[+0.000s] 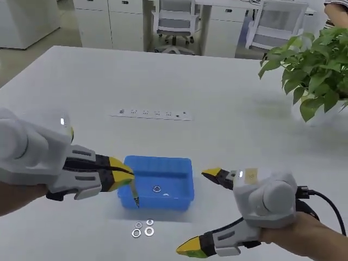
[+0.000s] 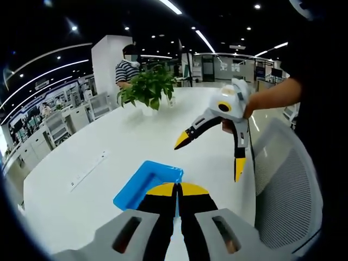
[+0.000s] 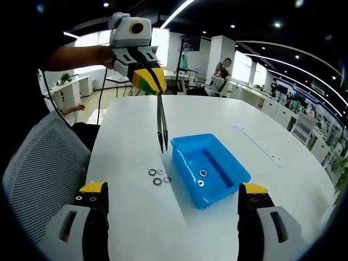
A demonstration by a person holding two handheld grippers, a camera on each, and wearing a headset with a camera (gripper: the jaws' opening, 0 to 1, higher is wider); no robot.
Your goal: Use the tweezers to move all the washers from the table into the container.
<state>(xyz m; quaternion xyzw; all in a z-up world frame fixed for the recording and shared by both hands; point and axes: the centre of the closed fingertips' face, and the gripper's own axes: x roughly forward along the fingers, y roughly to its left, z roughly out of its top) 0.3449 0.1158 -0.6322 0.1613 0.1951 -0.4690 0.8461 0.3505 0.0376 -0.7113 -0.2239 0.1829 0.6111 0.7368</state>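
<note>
The left gripper (image 1: pixel 126 173) pinches the tweezers (image 1: pixel 134 194), their tips just beside the container (image 1: pixel 184 163). The right gripper (image 1: pixel 201 211) is spread wide and empty. Two washers (image 3: pixel 203 173) lie inside, and four others wait on the bench (image 1: pixel 217 109) beside it. I judge it about a third done.

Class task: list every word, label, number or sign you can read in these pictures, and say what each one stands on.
None can be read.
Power strip: small marks, too blurred to read.
Blue container: no label shows.
</note>
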